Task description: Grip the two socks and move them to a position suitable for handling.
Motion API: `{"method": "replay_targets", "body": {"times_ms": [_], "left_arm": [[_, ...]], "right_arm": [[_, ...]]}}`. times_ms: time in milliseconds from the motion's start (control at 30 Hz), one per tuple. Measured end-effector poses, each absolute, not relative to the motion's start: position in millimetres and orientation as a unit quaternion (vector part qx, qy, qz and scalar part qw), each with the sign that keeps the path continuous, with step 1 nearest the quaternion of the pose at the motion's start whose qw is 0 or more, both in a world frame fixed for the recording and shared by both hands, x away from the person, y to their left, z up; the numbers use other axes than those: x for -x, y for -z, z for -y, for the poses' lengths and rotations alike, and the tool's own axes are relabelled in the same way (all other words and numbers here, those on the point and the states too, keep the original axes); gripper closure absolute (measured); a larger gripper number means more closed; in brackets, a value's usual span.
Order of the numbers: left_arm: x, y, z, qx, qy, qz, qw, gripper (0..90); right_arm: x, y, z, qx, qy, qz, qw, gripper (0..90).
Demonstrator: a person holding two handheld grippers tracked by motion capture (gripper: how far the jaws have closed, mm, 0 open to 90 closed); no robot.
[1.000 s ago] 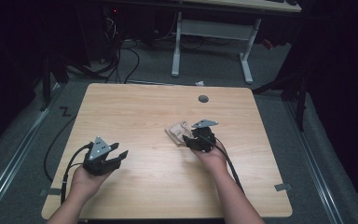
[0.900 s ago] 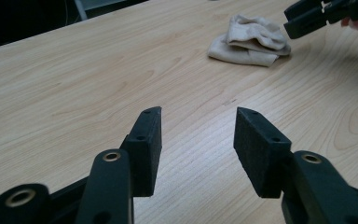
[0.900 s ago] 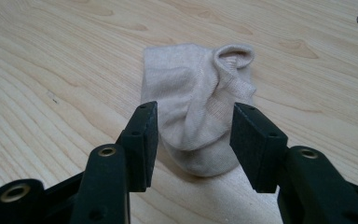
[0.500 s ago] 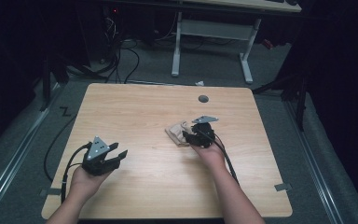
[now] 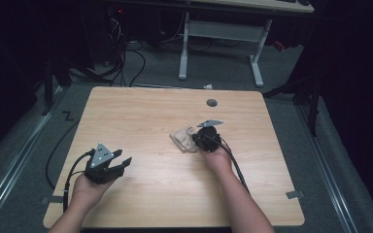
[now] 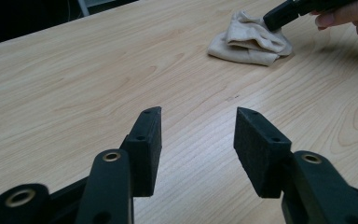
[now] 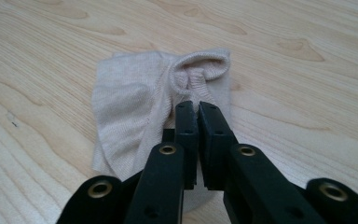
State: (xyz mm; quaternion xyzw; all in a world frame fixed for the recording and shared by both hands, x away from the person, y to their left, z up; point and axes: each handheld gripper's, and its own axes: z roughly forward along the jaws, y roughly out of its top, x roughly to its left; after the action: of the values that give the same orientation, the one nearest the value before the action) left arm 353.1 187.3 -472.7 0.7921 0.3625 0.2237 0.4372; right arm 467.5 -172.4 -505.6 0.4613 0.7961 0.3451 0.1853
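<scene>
Pinching a fold of the one beige cloth (image 7: 140, 112) mid-worktop, our right hand-held gripper (image 7: 197, 108) has its jaws closed on fabric. Our left hand-held gripper (image 6: 196, 127) sits well apart near the front-left edge, jaws spread wide, holding nothing. We count two grippers, bare worktop (image 5: 141, 116) all around.

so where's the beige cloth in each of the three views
high view: the beige cloth lies right of the table's middle, at the right gripper.
left gripper view: top right, far beyond the open fingers.
right gripper view: centre, with a fold pinched between the closed fingers.
shared landmark: the light wooden table under it.
</scene>
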Motion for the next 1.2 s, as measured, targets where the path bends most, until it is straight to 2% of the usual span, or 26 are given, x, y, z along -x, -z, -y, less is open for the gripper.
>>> {"method": "replay_targets", "body": {"times_ms": [300,400,967,1200], "left_arm": [[-353,464,-175,-0.782,-0.218,-0.368,0.453,49.2],[-352,465,-166,-0.793,-0.222,-0.349,0.447,49.1],[-364,471,-168,-0.804,-0.206,-0.343,0.440,46.1],[-366,472,-166,-0.803,-0.201,-0.342,0.445,45.0]], "right_arm": [[-456,492,172,-0.445,-0.361,-0.795,0.199,87.6],[-449,488,171,-0.441,-0.366,-0.794,0.205,87.6],[-423,477,187,-0.440,-0.380,-0.784,0.218,87.6],[-414,462,194,-0.434,-0.395,-0.776,0.232,87.7]]}}
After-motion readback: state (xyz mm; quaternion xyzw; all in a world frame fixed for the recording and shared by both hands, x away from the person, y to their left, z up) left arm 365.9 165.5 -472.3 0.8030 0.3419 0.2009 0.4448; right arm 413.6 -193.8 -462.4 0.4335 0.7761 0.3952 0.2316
